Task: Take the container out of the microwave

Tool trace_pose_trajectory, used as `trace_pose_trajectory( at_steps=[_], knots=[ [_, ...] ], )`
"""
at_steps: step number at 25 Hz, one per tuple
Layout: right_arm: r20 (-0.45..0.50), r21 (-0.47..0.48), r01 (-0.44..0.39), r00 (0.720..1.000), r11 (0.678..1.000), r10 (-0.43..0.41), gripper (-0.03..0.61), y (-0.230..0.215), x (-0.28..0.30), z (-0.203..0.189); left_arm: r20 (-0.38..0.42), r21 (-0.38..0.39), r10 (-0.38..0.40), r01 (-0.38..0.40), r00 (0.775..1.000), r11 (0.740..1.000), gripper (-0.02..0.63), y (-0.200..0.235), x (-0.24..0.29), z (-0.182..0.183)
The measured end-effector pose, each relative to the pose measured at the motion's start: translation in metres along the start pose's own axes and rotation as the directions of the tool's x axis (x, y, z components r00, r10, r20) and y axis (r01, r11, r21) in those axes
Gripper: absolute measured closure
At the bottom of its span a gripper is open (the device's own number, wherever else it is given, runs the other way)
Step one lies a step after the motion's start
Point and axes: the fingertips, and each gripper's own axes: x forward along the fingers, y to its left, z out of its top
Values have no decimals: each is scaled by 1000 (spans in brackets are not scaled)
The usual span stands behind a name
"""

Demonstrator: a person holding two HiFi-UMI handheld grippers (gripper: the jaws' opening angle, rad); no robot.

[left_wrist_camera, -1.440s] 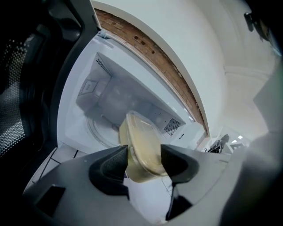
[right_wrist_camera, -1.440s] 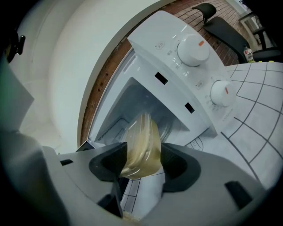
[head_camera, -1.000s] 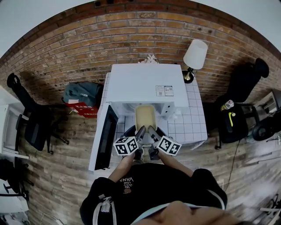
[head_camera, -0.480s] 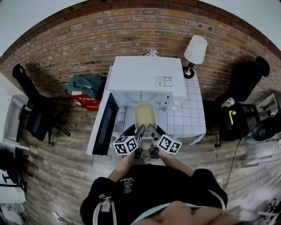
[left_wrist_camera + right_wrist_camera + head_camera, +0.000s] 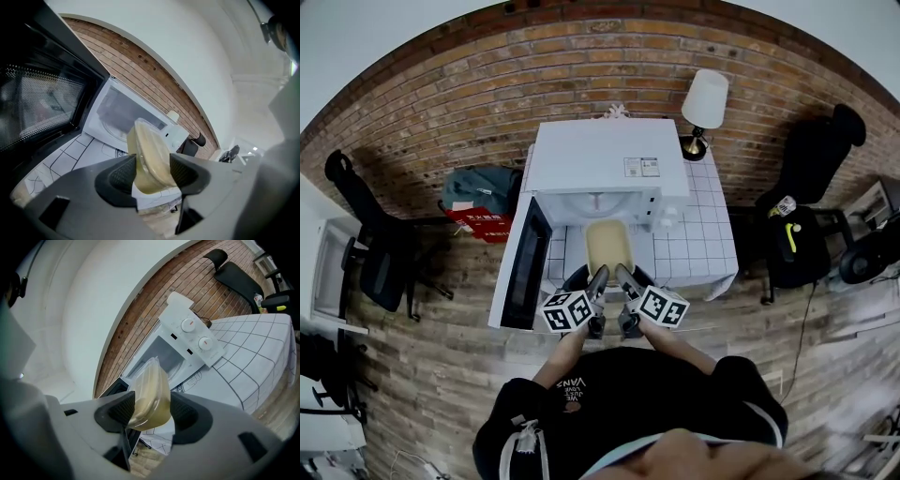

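Container (image 5: pixel 608 246): just outside open microwave (image 5: pixel 609 169), over table (image 5: pixel 703 248) | left gripper (image 5: pixel 151 172), right gripper (image 5: pixel 151 409): fingers clamped on its near end | thin lidded plastic, likely flexes; contents possibly liquid, unclear | keep level, grip by rim.

White-shaded lamp (image 5: pixel 705 98) at a corner of the tiled table (image 5: pixel 703 248), green bag (image 5: pixel 478 187) and red box (image 5: pixel 478 227) nearby

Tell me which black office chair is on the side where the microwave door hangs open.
The chair at the head view's left, beyond the open microwave door; the other chair stands at the right, near the lamp.
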Motion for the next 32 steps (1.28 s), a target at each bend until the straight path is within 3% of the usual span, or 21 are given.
trace_pose_trajectory(
  at_steps=[14, 32],
  knots=[
    [93, 31, 69, 993, 997, -72, 347, 27, -11, -20, -64, 25, -97, 98, 993, 995, 388, 5, -29, 10],
    [162, 64, 153, 974, 986, -162, 347, 47, -43, -74, -164, 34, -188, 196, 968, 980, 391, 13, -81, -13]
  ],
)
